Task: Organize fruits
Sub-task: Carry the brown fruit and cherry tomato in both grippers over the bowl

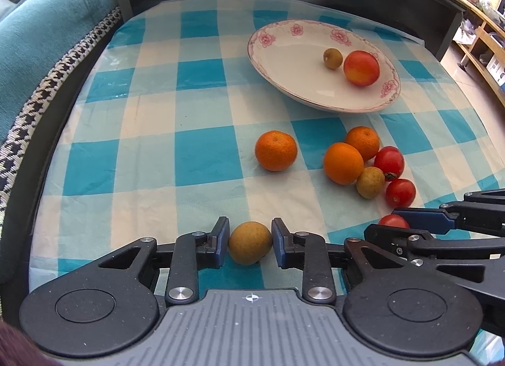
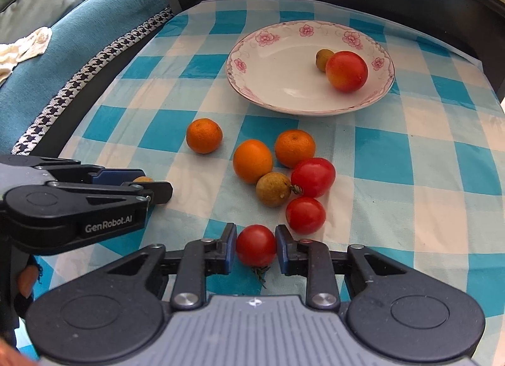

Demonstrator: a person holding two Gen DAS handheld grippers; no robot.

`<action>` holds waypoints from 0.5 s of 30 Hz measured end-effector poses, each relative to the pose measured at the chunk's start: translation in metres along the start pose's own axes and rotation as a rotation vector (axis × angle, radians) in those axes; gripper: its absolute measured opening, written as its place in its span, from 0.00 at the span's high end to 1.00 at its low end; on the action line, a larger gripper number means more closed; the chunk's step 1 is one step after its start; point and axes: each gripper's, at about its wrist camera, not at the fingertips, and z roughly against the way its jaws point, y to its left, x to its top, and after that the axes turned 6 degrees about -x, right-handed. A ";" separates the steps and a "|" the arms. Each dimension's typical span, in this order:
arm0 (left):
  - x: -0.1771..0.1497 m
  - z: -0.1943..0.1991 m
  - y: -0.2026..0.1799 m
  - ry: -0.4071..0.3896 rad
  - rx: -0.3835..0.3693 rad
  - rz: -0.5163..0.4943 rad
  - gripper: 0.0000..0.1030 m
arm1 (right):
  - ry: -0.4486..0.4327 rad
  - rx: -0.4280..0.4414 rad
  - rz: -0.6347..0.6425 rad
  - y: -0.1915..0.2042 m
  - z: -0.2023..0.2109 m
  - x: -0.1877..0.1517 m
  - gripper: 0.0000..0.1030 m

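round tan longan (image 1: 250, 242), glossy tomato (image 2: 256, 245)

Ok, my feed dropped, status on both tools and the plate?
Left tool shut on brown fruit. Right tool around cherry tomato, pads touching. Plate holds two fruits, path clear.

My right gripper (image 2: 256, 247) sits around a cherry tomato (image 2: 255, 244) on the blue-and-white checked cloth (image 2: 410, 176), pads at both its sides. Just beyond: two more tomatoes (image 2: 312, 176), a longan (image 2: 273, 189), three mandarins (image 2: 252, 161), one apart to the left. Floral plate (image 2: 268, 82) further back holds a red-yellow plum-like fruit (image 2: 346, 71) touching a small longan (image 2: 322, 58). My left gripper (image 2: 151, 186) comes in from the left, a brownish fruit barely visible between its fingers
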 end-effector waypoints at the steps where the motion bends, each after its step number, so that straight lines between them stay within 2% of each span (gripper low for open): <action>1: 0.000 0.000 0.000 -0.001 0.004 -0.003 0.65 | -0.003 0.002 0.002 0.000 0.002 0.000 0.72; 15: 0.013 0.016 -0.017 -0.061 0.008 -0.051 0.65 | -0.064 0.007 -0.013 -0.004 0.024 0.003 0.72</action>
